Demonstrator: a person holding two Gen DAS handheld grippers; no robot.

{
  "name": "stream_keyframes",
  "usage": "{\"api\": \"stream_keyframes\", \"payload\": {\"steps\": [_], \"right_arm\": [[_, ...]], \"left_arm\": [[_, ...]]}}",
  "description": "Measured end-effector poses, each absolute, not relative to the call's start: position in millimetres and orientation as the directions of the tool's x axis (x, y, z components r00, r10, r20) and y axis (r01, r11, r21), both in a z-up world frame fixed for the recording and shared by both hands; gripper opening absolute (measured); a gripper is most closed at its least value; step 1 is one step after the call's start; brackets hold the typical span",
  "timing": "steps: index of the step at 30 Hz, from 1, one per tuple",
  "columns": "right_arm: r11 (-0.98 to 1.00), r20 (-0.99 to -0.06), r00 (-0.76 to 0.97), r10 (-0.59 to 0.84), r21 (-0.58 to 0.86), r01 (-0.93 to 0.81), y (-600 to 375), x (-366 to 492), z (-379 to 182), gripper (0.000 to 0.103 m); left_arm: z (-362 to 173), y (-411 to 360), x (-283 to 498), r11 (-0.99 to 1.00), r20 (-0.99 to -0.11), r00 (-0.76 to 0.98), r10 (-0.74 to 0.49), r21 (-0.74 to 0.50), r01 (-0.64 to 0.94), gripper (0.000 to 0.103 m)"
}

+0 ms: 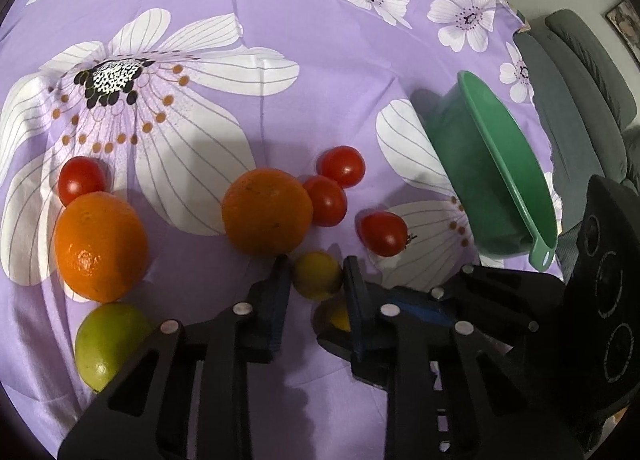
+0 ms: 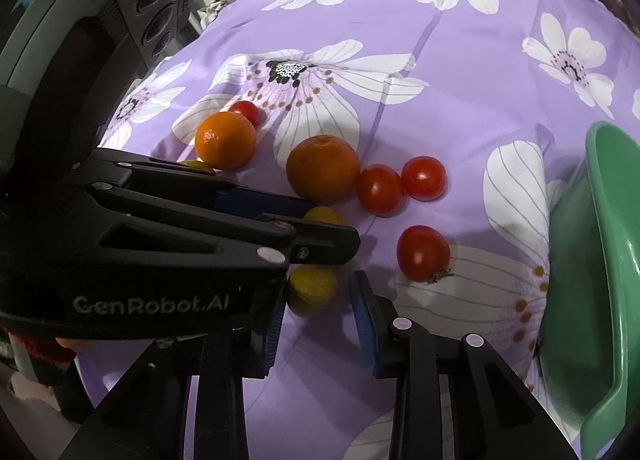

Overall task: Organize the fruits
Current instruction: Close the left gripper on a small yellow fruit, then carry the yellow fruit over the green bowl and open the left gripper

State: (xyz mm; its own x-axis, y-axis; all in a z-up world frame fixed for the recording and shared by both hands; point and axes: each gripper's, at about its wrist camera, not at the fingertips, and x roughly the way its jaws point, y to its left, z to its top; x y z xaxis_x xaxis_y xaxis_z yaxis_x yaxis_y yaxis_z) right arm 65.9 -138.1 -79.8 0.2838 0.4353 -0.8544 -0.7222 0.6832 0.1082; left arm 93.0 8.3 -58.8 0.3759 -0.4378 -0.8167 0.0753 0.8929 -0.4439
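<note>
Low in the frame's centre, your left gripper [image 1: 316,274] is clamped on one small yellow fruit [image 1: 317,275], your right gripper [image 2: 318,292] on another yellow fruit [image 2: 312,290], with the green bowl [image 2: 612,260] at right.

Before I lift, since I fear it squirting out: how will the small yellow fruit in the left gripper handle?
The small yellow fruit looks round and smooth-skinned, so it may slip from the left gripper if pinched off-centre, and roll if dropped. Much smaller than the orange beside it, it is probably light.
</note>
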Motion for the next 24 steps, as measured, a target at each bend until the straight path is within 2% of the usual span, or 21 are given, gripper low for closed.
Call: {"api": "stream_keyframes", "payload": {"steps": [12,24], "right_arm": [[0.690,-0.853,0.296,0.430,0.100,-0.717,-141,58,-78,0.028],[0.714,-0.810,0.336,0.481,0.140,-0.686,-161,39,-56,0.028]], "left_arm": [[-51,16,79,0.878,-0.781,0.417,-0.465,-0.465,0.109,0.026],[-29,36,45,0.887,-0.761,0.482,-0.435,-0.453,0.085,0.026]]}}
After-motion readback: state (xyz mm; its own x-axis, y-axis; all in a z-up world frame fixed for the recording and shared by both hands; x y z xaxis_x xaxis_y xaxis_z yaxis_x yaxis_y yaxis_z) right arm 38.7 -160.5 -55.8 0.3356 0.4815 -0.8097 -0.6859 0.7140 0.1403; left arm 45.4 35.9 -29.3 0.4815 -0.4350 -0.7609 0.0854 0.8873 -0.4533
